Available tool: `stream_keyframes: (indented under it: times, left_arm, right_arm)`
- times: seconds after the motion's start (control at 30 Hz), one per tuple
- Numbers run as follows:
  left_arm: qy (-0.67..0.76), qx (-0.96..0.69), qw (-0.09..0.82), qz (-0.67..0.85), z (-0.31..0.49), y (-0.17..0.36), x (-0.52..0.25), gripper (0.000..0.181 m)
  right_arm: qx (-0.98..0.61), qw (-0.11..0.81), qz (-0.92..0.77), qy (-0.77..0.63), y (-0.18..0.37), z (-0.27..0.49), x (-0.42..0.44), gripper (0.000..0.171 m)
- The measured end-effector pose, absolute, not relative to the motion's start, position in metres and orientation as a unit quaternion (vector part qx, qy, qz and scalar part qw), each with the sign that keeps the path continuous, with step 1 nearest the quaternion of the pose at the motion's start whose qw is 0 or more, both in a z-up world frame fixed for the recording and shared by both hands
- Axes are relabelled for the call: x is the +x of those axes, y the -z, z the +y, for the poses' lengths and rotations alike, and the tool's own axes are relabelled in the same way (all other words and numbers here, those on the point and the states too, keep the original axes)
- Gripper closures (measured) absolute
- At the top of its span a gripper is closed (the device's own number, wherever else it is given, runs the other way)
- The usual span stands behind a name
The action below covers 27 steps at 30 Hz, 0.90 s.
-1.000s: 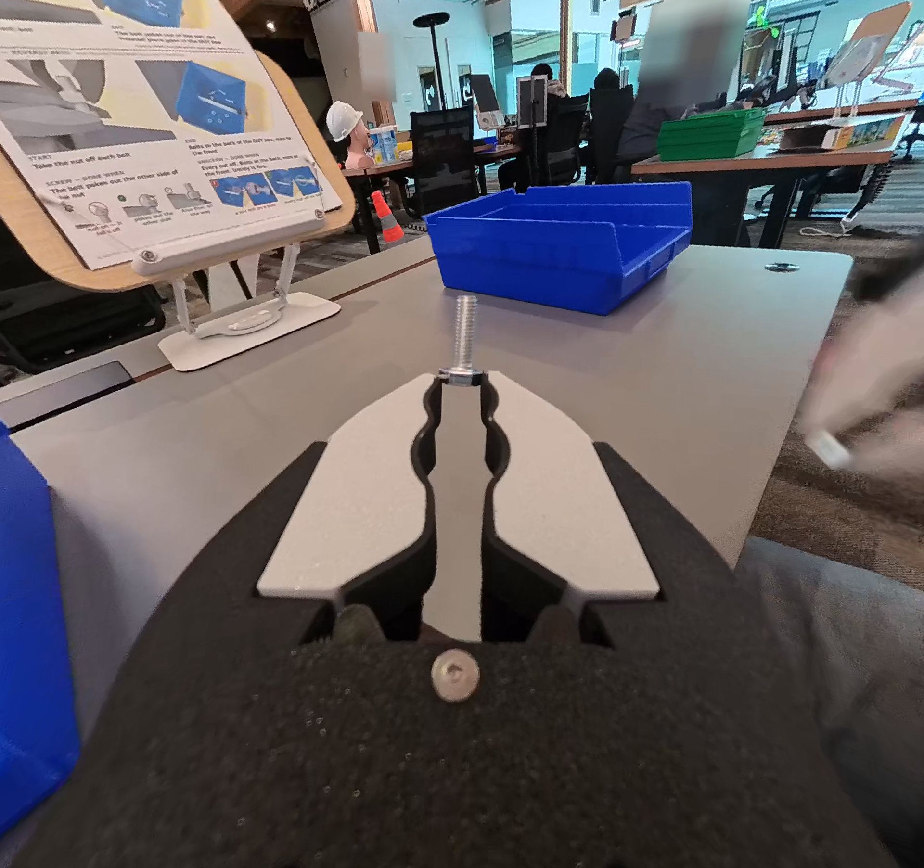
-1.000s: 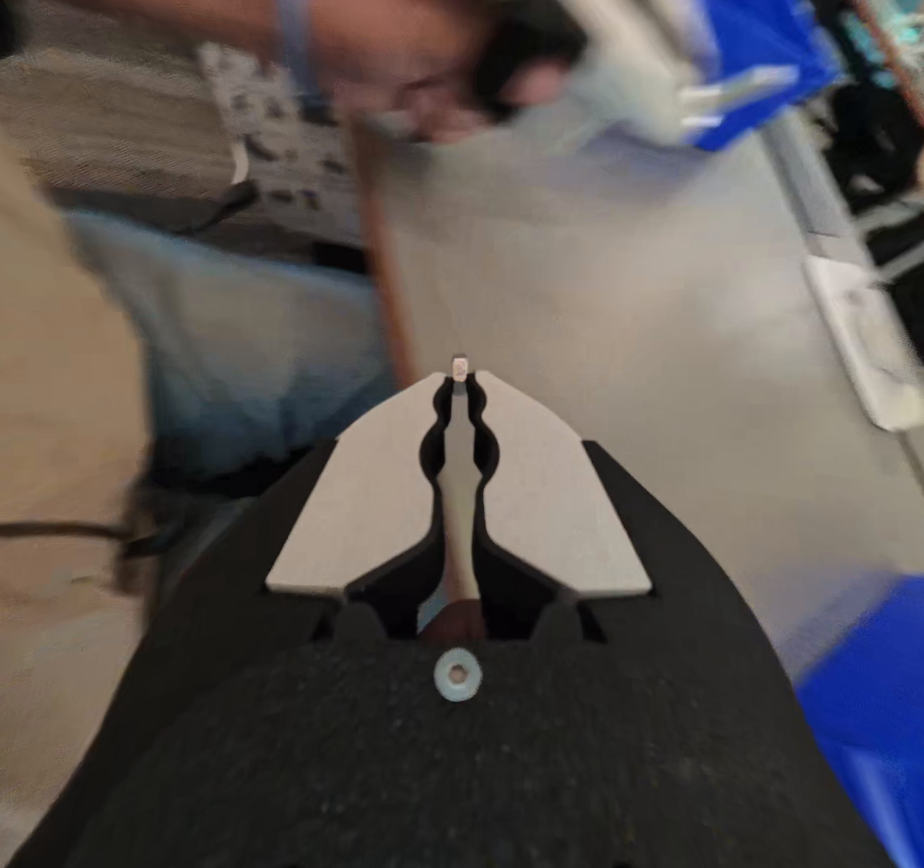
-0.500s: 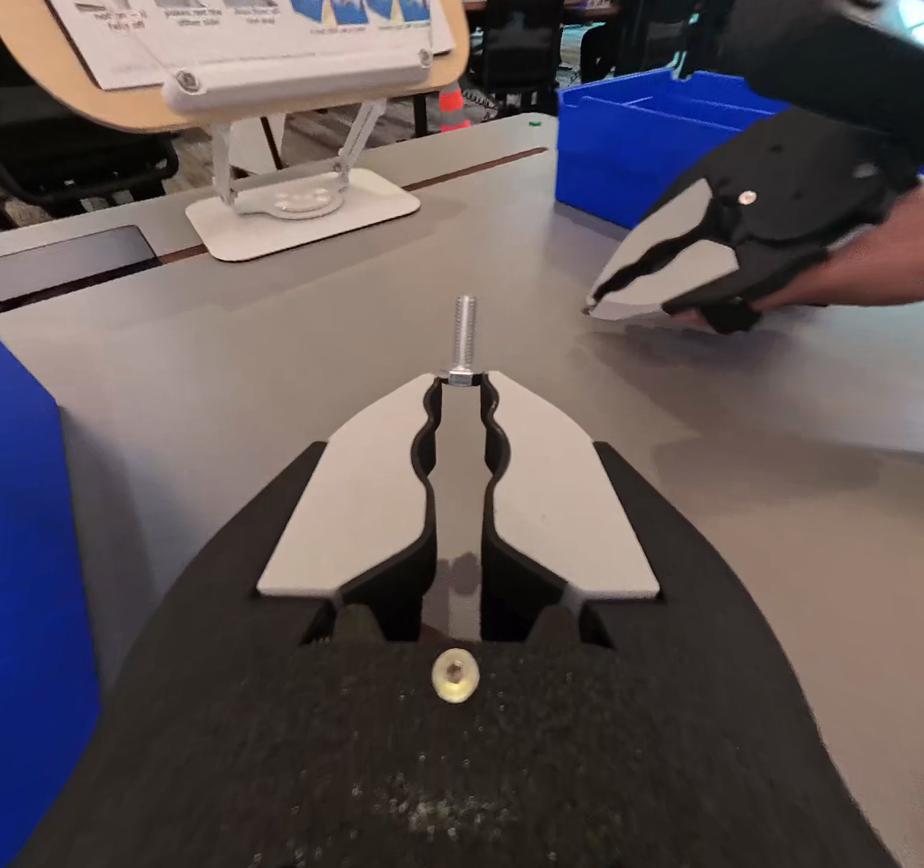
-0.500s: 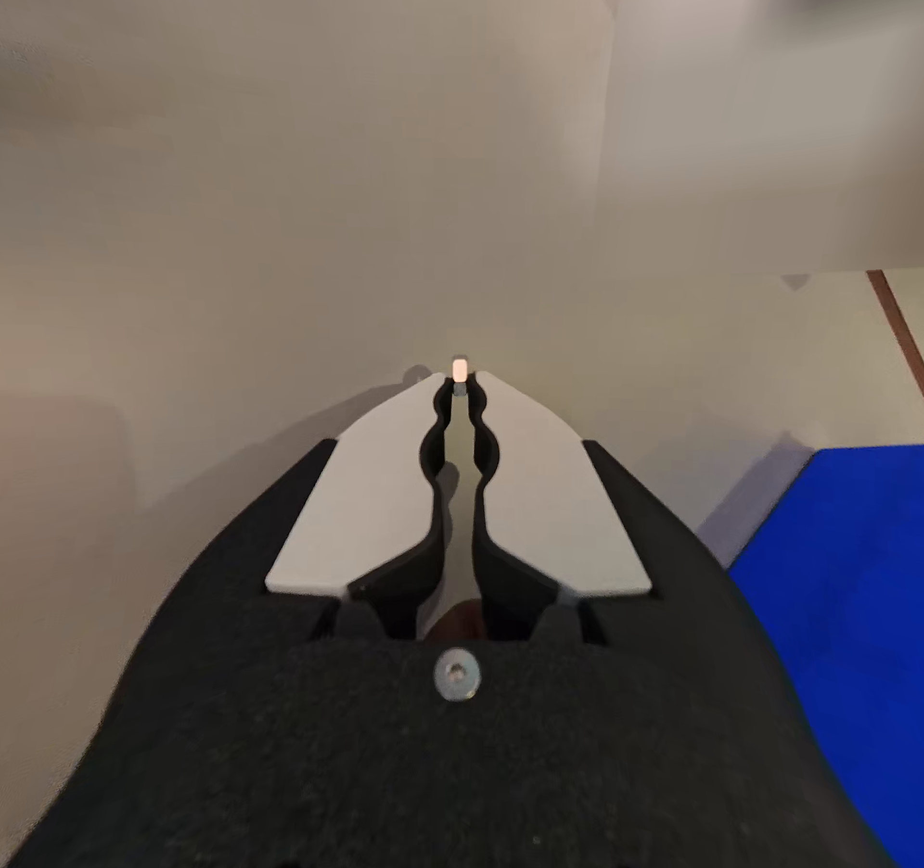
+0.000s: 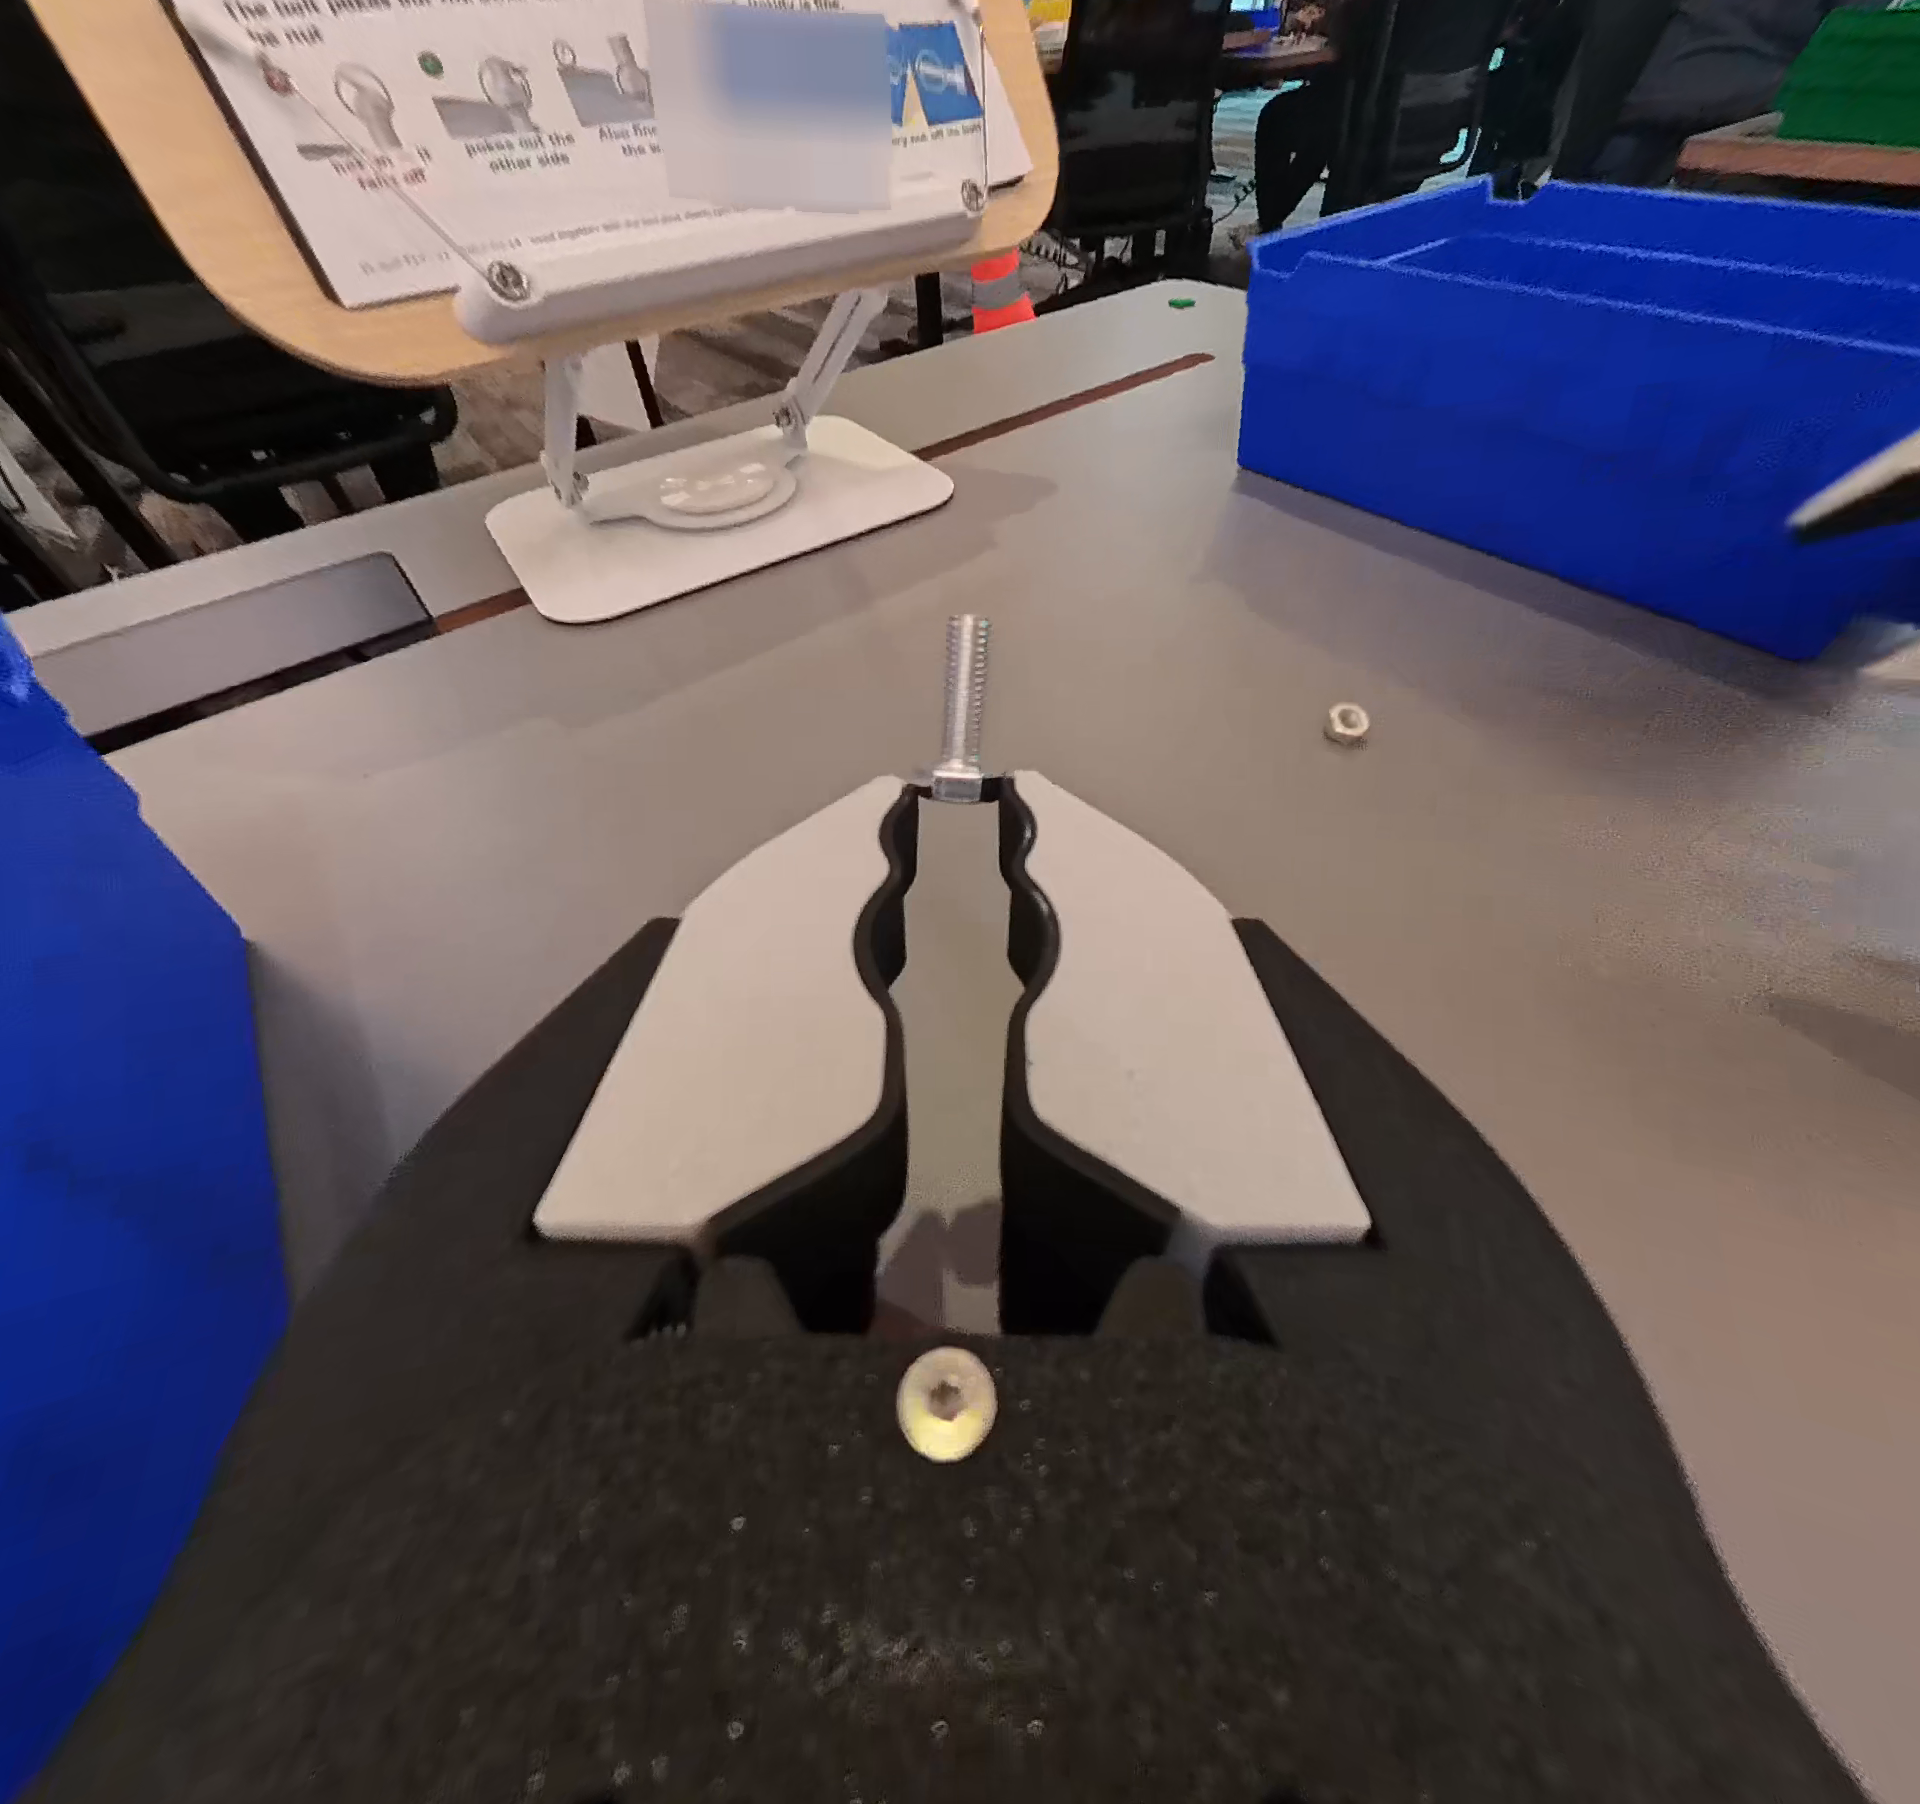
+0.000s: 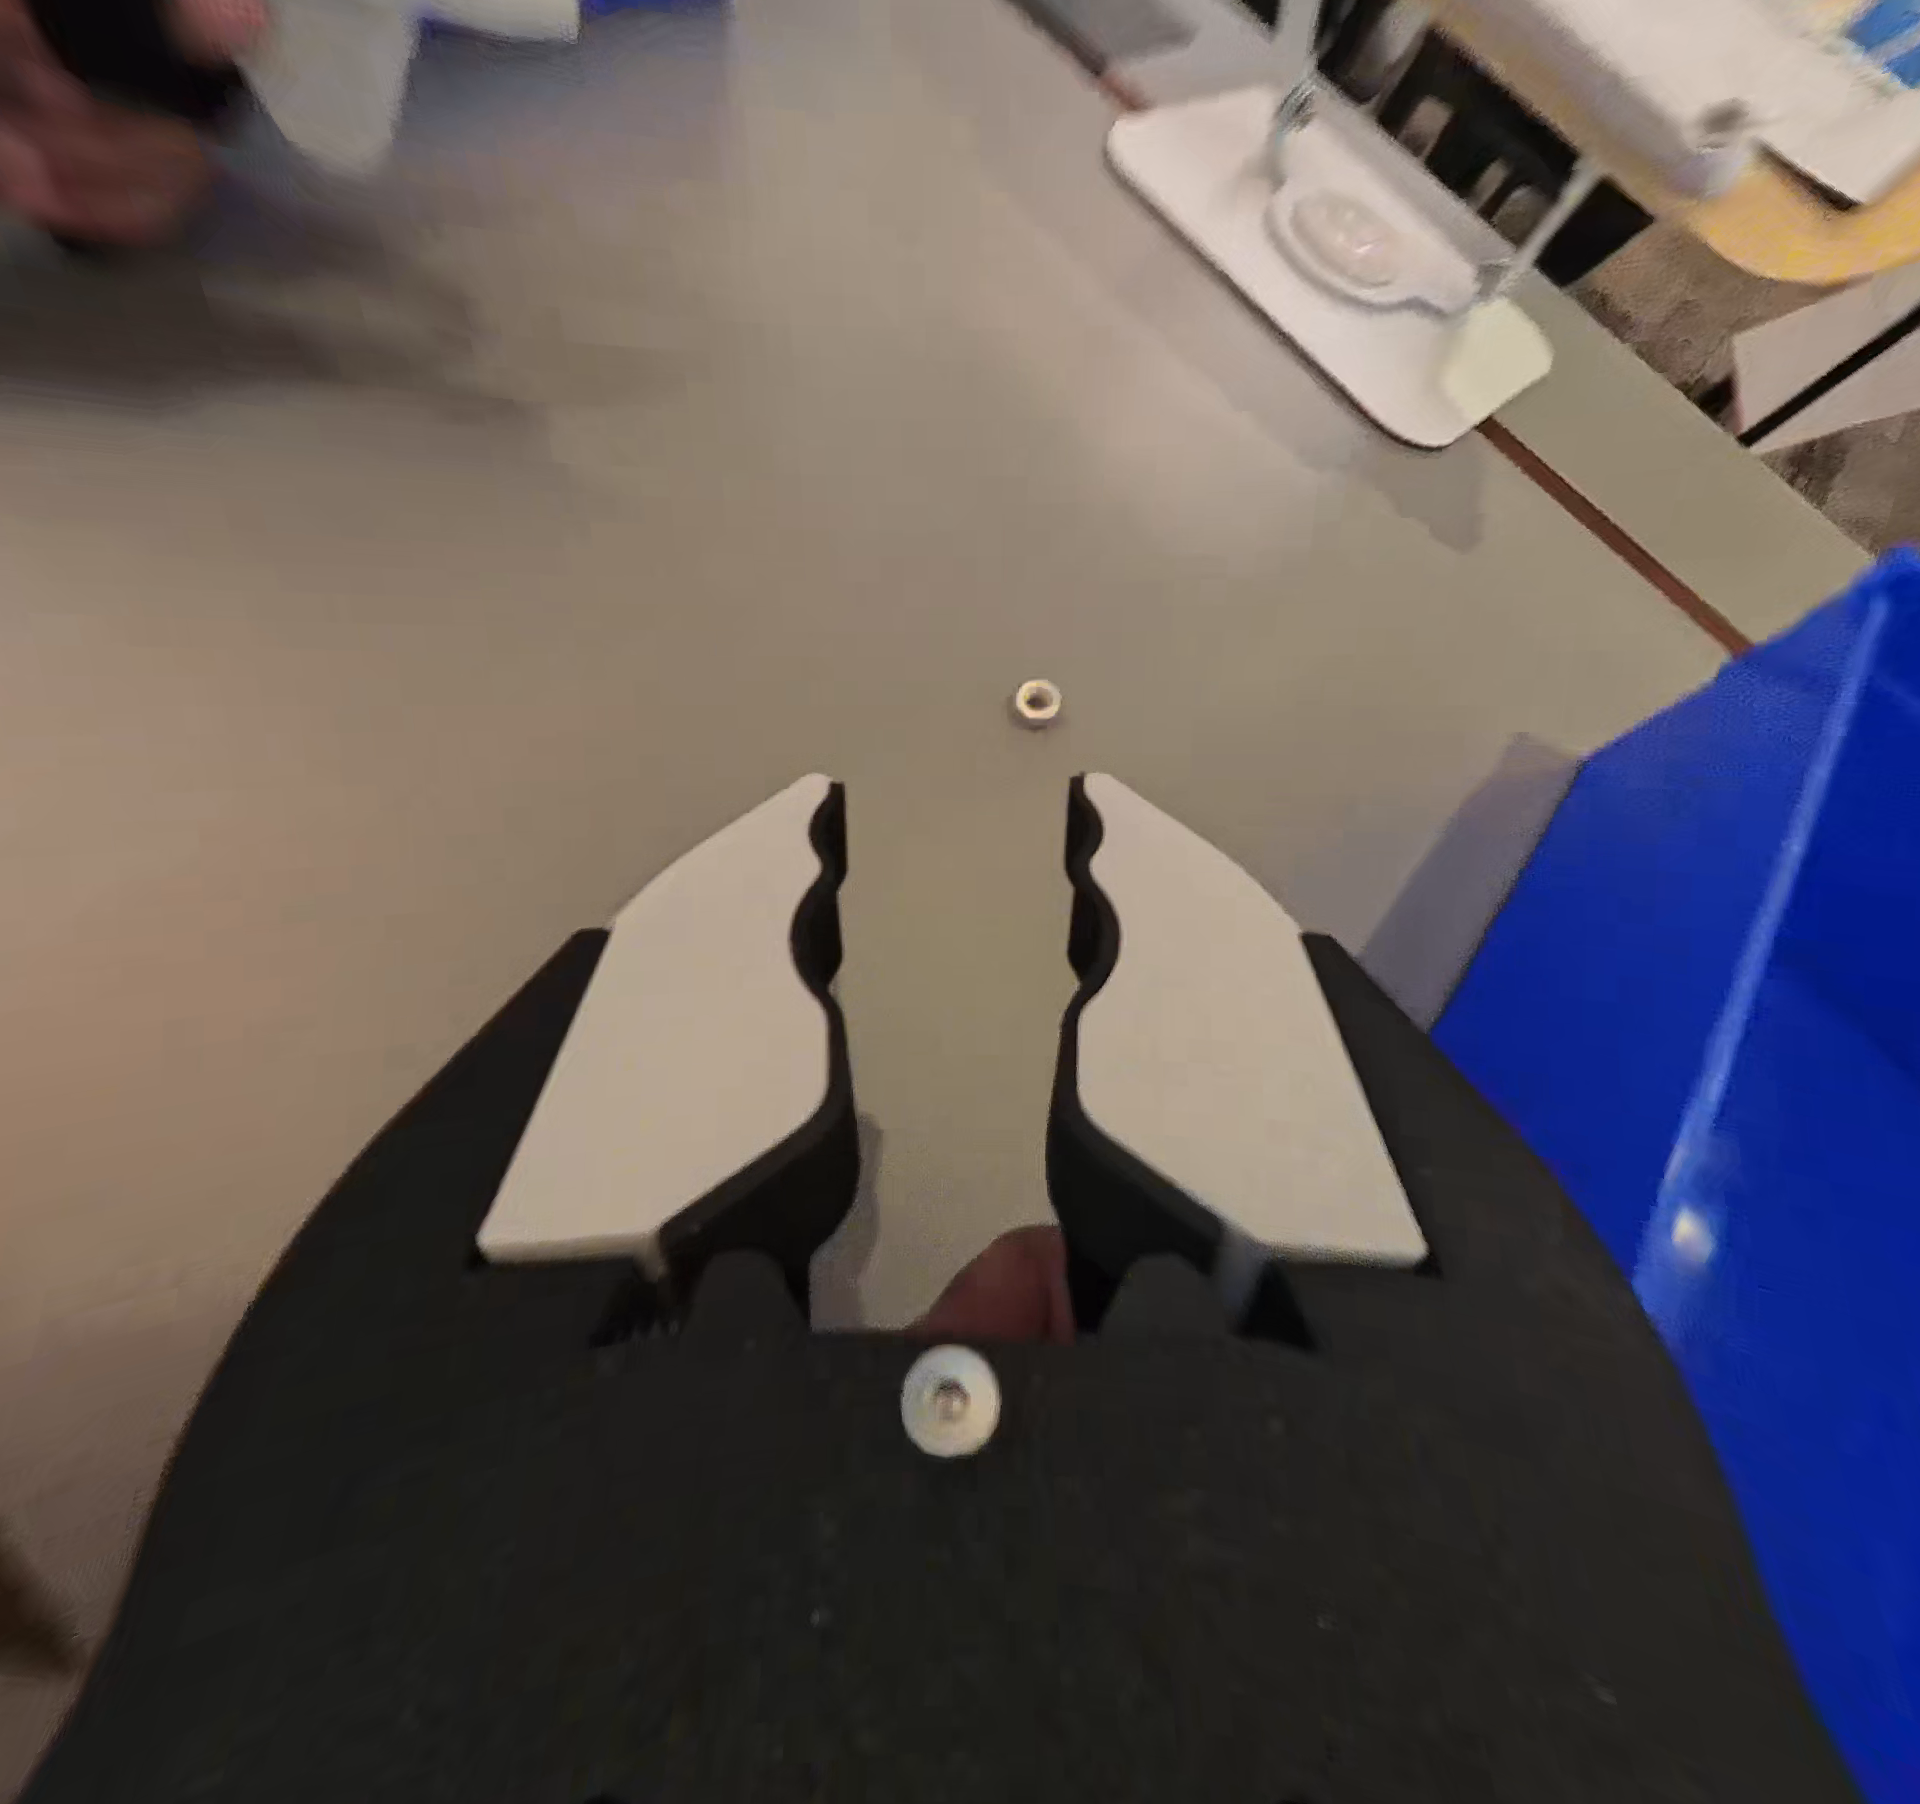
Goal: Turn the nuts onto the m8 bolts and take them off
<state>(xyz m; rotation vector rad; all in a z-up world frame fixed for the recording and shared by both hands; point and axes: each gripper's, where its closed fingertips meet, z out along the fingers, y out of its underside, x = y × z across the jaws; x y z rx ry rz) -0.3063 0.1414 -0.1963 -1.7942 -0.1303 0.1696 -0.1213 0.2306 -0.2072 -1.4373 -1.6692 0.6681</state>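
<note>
The nut (image 6: 1040,702) lies flat on the desk (image 6: 520,611) just ahead of the spread, empty right hand-held gripper (image 6: 956,783); the left hand-held gripper (image 5: 961,786) pinches the bolt (image 5: 965,684) upright by its head

The left hand-held gripper (image 5: 958,786) is holding a threaded silver steel bolt (image 5: 964,705) by its head at the fingertips, the shank pointing forward over the flat grey counter (image 5: 1351,923). A small silver hexagonal nut (image 5: 1347,724) is lying flat on the counter to the right of the bolt and apart from it. Behind the bolt, a white metal stand carrying a wooden instruction board (image 5: 717,497) is sitting on the counter. A blue plastic bin (image 5: 1579,424) is standing to the right of the stand, behind the nut. The right hand-held gripper (image 6: 956,783) is hovering over the counter just short of the nut (image 6: 1039,701), with the bin (image 6: 1714,1027) at its right.
</note>
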Motion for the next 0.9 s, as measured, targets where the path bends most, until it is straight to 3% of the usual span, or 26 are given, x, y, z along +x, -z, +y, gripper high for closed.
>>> stream_keyframes:
  times: [0.1,0.33,0.53,0.9]
  left_arm:
    - [-0.075,-0.77,0.631,-0.058,0.139,0.191,-0.305,0.166]
    - [-0.073,-0.782,0.618,-0.041,0.138,0.2,-0.294,0.166]
    - [-0.081,-0.78,0.621,-0.014,0.145,0.19,-0.295,0.166]
    - [-0.06,-0.773,0.631,0.008,0.155,0.185,-0.297,0.166]
  right_arm:
    - [-0.602,0.425,-0.596,-0.319,0.2,0.229,-0.097,0.126]
    - [-0.623,0.422,-0.591,-0.29,0.213,0.238,-0.098,0.12]
    - [-0.633,0.335,-0.66,-0.226,0.244,0.247,-0.142,0.106]
    - [-0.576,0.205,-0.772,-0.175,0.284,0.252,-0.195,0.119]
